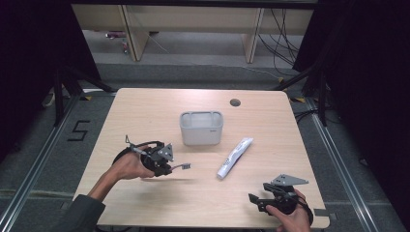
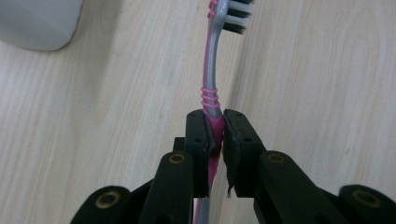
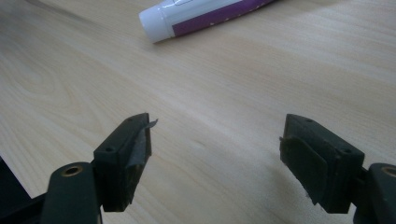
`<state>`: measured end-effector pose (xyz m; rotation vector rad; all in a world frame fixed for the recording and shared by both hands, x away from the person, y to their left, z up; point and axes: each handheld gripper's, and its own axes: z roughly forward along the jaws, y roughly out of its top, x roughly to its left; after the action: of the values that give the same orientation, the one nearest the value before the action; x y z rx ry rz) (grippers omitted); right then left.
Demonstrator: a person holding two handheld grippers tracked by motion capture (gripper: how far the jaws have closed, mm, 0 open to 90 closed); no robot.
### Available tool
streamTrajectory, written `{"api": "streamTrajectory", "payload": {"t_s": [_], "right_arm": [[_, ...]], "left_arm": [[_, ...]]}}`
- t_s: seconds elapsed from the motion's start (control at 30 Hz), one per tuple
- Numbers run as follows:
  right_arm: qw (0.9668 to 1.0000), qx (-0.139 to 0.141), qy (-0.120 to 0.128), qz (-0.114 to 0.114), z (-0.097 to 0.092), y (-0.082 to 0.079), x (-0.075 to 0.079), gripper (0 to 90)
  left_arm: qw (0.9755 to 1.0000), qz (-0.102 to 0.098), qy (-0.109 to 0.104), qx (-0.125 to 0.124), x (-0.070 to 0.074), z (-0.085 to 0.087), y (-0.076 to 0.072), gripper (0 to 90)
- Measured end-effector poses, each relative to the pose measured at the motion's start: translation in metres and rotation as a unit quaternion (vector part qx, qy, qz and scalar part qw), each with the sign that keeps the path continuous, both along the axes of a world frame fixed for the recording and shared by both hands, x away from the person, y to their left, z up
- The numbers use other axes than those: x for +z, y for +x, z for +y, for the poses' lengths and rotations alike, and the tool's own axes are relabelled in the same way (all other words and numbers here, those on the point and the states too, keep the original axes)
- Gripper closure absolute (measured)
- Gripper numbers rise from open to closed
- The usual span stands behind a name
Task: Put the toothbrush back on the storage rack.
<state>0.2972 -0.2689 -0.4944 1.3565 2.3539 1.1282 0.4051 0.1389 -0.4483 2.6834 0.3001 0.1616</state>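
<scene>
The left tongs (image 2: 214, 135) pinch a toothbrush (image 2: 211, 79) by its handle, above the bench (image 1: 145, 111) near the tub (image 1: 201, 128); it could pivot or slip. The right tongs (image 3: 215, 149) gape empty.

We see the bin (image 1: 201, 128) standing mid-worktop (image 1: 145, 111), nearer the far edge, with the tube (image 1: 235, 157) lying slantwise just to its right and nearer us. Bare wood runs between tube and right tool (image 1: 256, 200) at the near right corner. Both far corners and the left edge lie free.
</scene>
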Motion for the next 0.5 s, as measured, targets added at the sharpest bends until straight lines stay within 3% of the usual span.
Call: {"api": "streamTrajectory", "payload": {"t_s": [0.1,0.13,0.23,0.3,0.4,0.43,0.5], "right_arm": [[0.9998,-0.005,0.009,0.017,0.0015,-0.0014,0.0001,25.0],[1.0000,0.000,0.000,0.000,0.0001,0.0000,-0.0001,25.0],[0.9999,-0.005,0.007,0.014,0.0010,-0.0013,-0.0001,25.1],[1.0000,-0.004,0.004,0.008,0.0008,-0.0007,0.0001,25.1],[0.9999,-0.004,0.004,0.009,0.0011,-0.0006,-0.0003,25.1],[1.0000,-0.003,0.004,0.007,0.0011,-0.0003,-0.0005,25.1],[0.9999,-0.003,0.005,0.009,0.0013,-0.0005,-0.0003,25.1]], "left_arm": [[0.9999,-0.002,-0.008,0.008,0.0019,0.0007,-0.0002,80.2],[0.9998,-0.005,-0.013,0.011,0.0022,0.0010,-0.0001,80.2],[0.9990,-0.011,-0.029,0.031,0.0039,0.0030,0.0011,80.2],[0.9984,-0.010,-0.038,0.040,0.0048,0.0035,0.0015,80.2],[0.9972,-0.013,-0.051,0.053,0.0069,0.0043,0.0015,80.2],[0.9949,-0.008,-0.069,0.074,0.0089,0.0053,0.0018,80.2],[0.9945,-0.010,-0.072,0.076,0.0111,0.0069,0.0034,80.2]]}}
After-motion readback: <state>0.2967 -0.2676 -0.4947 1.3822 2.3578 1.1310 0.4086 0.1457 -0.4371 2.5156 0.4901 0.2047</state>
